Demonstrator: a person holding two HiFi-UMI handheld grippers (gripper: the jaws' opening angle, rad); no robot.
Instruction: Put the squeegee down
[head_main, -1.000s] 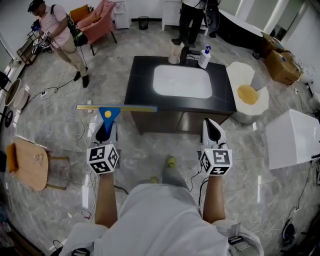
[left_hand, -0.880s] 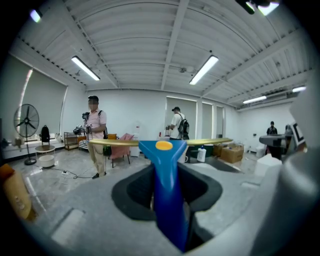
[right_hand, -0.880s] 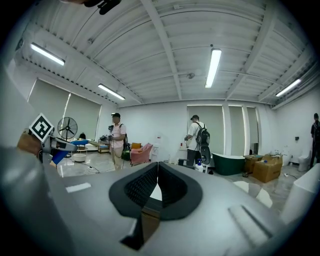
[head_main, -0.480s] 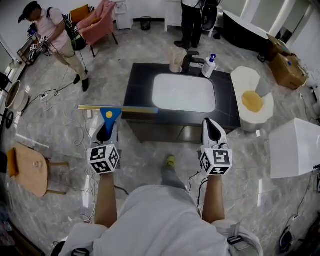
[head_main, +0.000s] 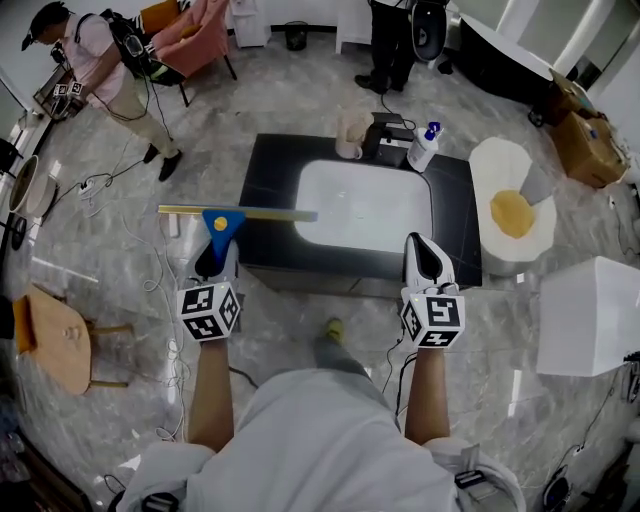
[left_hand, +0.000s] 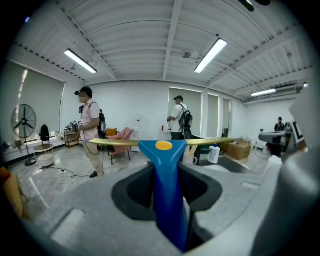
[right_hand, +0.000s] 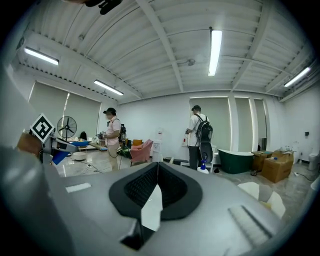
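A squeegee (head_main: 222, 222) with a blue handle and a long yellow blade is held out level in my left gripper (head_main: 213, 262), which is shut on the handle. Its blade reaches over the left front part of the black counter (head_main: 265, 200). In the left gripper view the blue handle (left_hand: 167, 190) runs up between the jaws of the left gripper (left_hand: 167, 200), and the blade (left_hand: 115, 142) crosses sideways ahead. My right gripper (head_main: 425, 250) hangs at the counter's front edge. Seen in its own view, the right gripper (right_hand: 156, 172) is shut with nothing between the jaws.
A white sink (head_main: 365, 205) is set in the counter; a cup (head_main: 348, 135) and a soap bottle (head_main: 424, 148) stand at its back. A white basin (head_main: 512, 215) and a white box (head_main: 590, 315) are on the right, a wooden stool (head_main: 55, 340) on the left. Two people (head_main: 100, 60) stand beyond.
Both grippers have moved forward to the counter, which is now closer. The squeegee blade, earlier short of the counter, now overlaps its left front part. The grip is unchanged.
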